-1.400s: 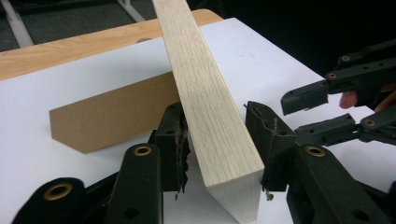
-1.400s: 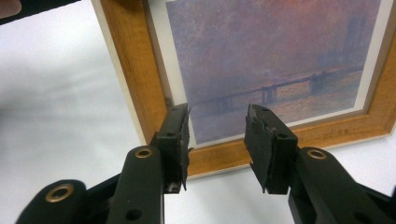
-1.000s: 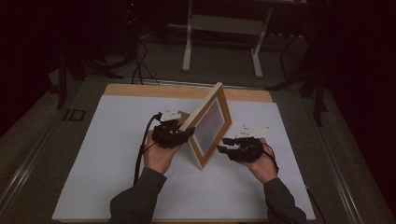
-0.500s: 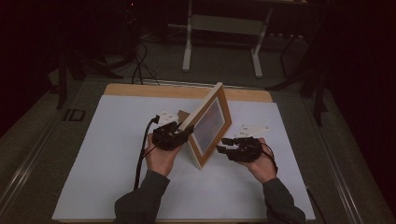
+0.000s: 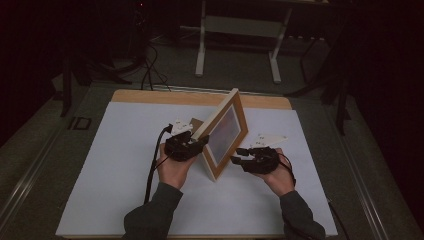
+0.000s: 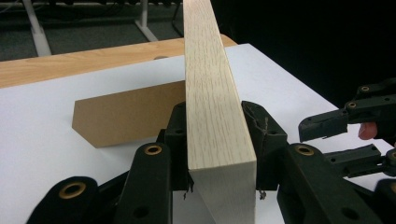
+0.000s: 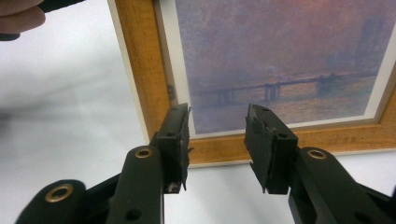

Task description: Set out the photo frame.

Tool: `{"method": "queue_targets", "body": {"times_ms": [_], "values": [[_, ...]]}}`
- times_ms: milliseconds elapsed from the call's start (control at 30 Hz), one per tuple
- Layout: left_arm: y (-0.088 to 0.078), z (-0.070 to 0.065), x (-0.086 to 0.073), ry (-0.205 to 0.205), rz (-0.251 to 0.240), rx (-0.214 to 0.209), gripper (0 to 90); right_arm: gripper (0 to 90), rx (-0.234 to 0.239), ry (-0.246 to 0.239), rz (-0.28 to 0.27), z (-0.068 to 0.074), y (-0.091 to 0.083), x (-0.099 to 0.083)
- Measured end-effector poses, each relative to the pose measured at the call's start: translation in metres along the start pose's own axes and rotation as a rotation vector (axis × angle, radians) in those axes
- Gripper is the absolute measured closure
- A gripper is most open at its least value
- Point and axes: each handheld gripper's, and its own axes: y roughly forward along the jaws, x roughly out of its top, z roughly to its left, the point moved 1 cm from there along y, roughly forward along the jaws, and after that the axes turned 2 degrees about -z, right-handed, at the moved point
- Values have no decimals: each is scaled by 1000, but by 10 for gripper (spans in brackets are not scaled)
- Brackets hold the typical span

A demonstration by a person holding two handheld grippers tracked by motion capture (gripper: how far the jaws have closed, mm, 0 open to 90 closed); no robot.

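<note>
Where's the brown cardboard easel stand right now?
In the left gripper view, the brown cardboard stand rests on the white mat behind the wooden picture frame, left of it.

One wooden picture frame (image 5: 224,134) is standing on one white table (image 5: 115,165), with one brown cardboard stand (image 6: 126,113) showing behind it. Two grippers are working here: the left gripper (image 5: 186,145) and the right gripper (image 5: 250,159).

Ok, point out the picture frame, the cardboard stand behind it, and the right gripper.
picture frame (image 6: 212,98): left gripper view, its wooden edge.
cardboard stand (image 6: 123,116): left gripper view, its flat face.
right gripper (image 5: 241,155): high view, between its fingertips.
</note>
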Motion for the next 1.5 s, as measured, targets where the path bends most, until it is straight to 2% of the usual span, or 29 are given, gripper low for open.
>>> {"method": "queue_targets", "body": {"times_ms": [267, 367, 433, 533, 600, 667, 1000, 1133, 1333, 1500], "values": [[3, -2, -2, -2, 16, -15, 669, 591, 4, -2, 0, 1, 2, 1], [8, -3, -5, 8, 36, -10, 671, 591, 4, -2, 1, 2, 2, 1], [8, -3, -6, 5, 29, -9, 687, 591, 5, -1, -1, 2, 2, 1], [9, -1, -6, -23, 23, -22, 707, 591, 3, -2, -1, 1, 2, 0], [9, 3, -5, -50, 24, -57, 715, 591, 2, -2, -1, 0, 0, 0], [8, 6, -4, -65, 28, -69, 725, 591, -2, 0, -3, -1, -1, -1], [4, 23, -2, -94, 41, -116, 758, 591, -25, 13, -28, -7, -11, 1], [2, 27, -1, -89, 55, -124, 761, 587, -29, 13, -31, -8, -12, 3], [0, 31, 1, -70, 73, -115, 762, 582, -37, 21, -40, -9, -12, 3], [-4, 36, 1, -29, 71, -94, 759, 573, -46, 28, -40, -11, -14, 3]]}}
